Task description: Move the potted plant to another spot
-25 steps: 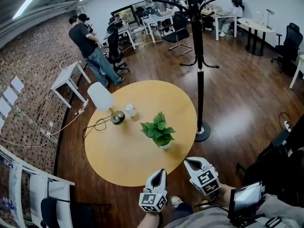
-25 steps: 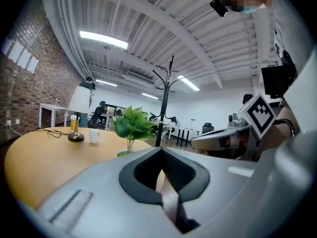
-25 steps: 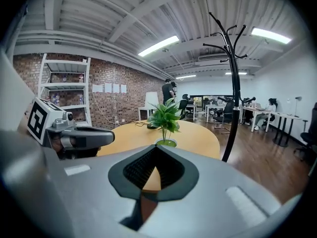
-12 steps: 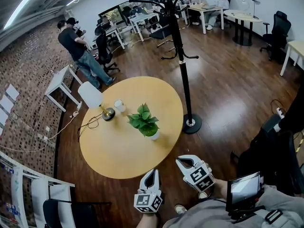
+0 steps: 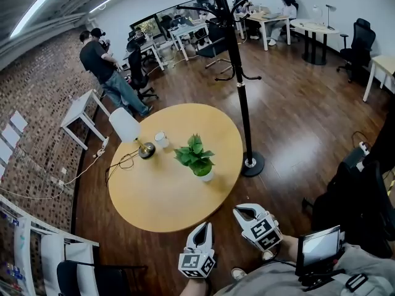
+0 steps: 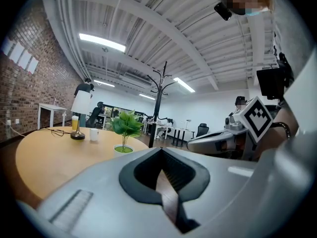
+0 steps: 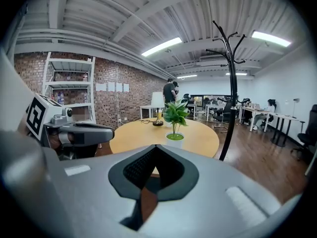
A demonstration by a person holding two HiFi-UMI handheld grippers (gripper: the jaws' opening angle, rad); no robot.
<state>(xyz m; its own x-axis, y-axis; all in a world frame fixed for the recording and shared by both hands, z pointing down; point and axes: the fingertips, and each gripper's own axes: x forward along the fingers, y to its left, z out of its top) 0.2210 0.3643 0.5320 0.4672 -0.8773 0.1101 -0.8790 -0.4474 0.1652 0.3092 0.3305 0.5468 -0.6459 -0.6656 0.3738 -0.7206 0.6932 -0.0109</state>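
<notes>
both grippers hang off the near edge of the round wooden table (image 5: 154, 196), over the dark floor, and neither touches anything. left gripper (image 5: 206, 226) has its jaws pressed together, tips meeting, with nothing between them; its own view (image 6: 161, 149) shows the dark pads closed on each other. right gripper (image 5: 239, 210) sits just beside it, a little further forward in the head view, and its jaws are likewise together and empty, as its own view (image 7: 154, 147) shows.

potted plant (image 5: 197, 159) stands upright on the table, right of the table's middle and nearer the side where the coat stand (image 5: 242, 91) rises from the floor. it is a small white pot with broad green leaves. it lies ahead of both grippers and well apart from them, with a stretch of bare tabletop in between. from the left gripper view the plant (image 6: 125, 129) shows up and to the left of the closed jaw tips; from the right gripper view it (image 7: 175, 119) shows almost straight ahead, just right of the tips and above them.

further back on the table, left of the plant, a white cup (image 5: 162, 140) stands next to a lamp (image 5: 127, 127) with a white shade, whose cord loops over the tabletop. a person (image 5: 103, 66) stands beyond the table by the brick wall.
</notes>
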